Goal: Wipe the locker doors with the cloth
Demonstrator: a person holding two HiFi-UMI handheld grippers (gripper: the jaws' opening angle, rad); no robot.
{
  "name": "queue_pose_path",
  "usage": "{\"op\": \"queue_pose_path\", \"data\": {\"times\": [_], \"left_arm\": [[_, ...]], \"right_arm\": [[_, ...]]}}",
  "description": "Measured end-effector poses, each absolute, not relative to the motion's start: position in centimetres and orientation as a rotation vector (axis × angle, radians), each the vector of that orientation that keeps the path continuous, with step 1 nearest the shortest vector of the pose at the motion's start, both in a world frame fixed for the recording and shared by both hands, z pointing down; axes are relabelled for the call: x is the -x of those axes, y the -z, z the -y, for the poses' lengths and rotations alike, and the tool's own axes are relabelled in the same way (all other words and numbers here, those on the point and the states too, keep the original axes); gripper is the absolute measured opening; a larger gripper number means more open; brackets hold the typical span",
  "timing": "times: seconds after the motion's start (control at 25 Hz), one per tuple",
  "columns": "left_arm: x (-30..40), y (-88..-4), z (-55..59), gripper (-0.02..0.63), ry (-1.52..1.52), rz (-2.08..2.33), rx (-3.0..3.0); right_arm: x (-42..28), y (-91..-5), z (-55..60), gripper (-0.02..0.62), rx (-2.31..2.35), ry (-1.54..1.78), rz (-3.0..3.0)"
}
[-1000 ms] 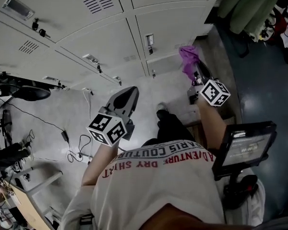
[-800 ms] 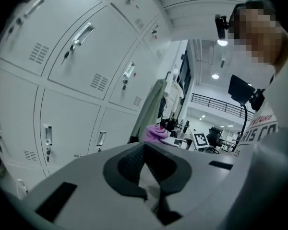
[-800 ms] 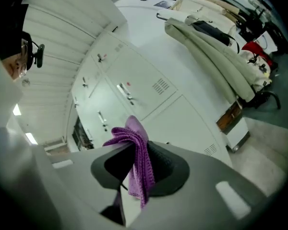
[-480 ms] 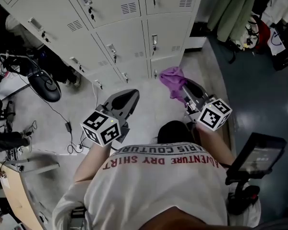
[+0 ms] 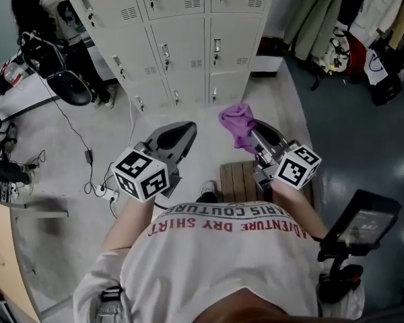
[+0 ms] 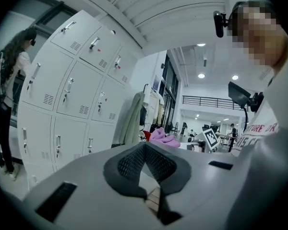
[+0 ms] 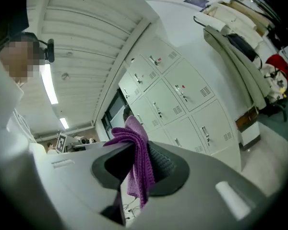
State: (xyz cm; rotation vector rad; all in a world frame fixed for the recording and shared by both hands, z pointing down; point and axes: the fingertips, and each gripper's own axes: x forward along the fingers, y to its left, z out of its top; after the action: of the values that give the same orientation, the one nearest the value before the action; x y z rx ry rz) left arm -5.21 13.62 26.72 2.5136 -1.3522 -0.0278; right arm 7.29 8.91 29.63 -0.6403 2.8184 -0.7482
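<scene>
A purple cloth (image 5: 238, 124) hangs from my right gripper (image 5: 250, 132), whose jaws are shut on it; the same cloth (image 7: 137, 162) droops between the dark pads in the right gripper view. My left gripper (image 5: 177, 130) is shut with nothing in it, its pads meeting at the tip (image 6: 143, 146). Both point toward the pale grey locker doors (image 5: 182, 52), which stand a good step away. The lockers (image 7: 180, 102) fill the middle of the right gripper view and the left of the left gripper view (image 6: 67, 109). The cloth (image 6: 162, 136) also shows beyond the left jaws.
A wooden slatted board (image 5: 237, 180) lies on the floor under the right gripper. Coats (image 5: 323, 19) hang at the right of the lockers. A dark chair (image 5: 67, 86) and cables (image 5: 91, 160) are at the left. A person (image 6: 5, 90) stands by the lockers. A tablet on a stand (image 5: 360, 224) is lower right.
The head view has swung up and back, so the lockers now sit farther away and upright. The right gripper with the cloth has drawn away from the lowest door toward the person.
</scene>
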Motion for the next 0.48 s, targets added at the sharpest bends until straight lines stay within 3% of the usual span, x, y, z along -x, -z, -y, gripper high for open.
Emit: {"op": "queue_pose_path", "data": {"times": [0.48], "left_arm": [[-4.8, -28.5, -42.8, 0.002, -0.036, 1.397, -2.427]], "right_arm": [[-16.7, -29.5, -38.0, 0.067, 0.617, 0.728, -2.927]]}}
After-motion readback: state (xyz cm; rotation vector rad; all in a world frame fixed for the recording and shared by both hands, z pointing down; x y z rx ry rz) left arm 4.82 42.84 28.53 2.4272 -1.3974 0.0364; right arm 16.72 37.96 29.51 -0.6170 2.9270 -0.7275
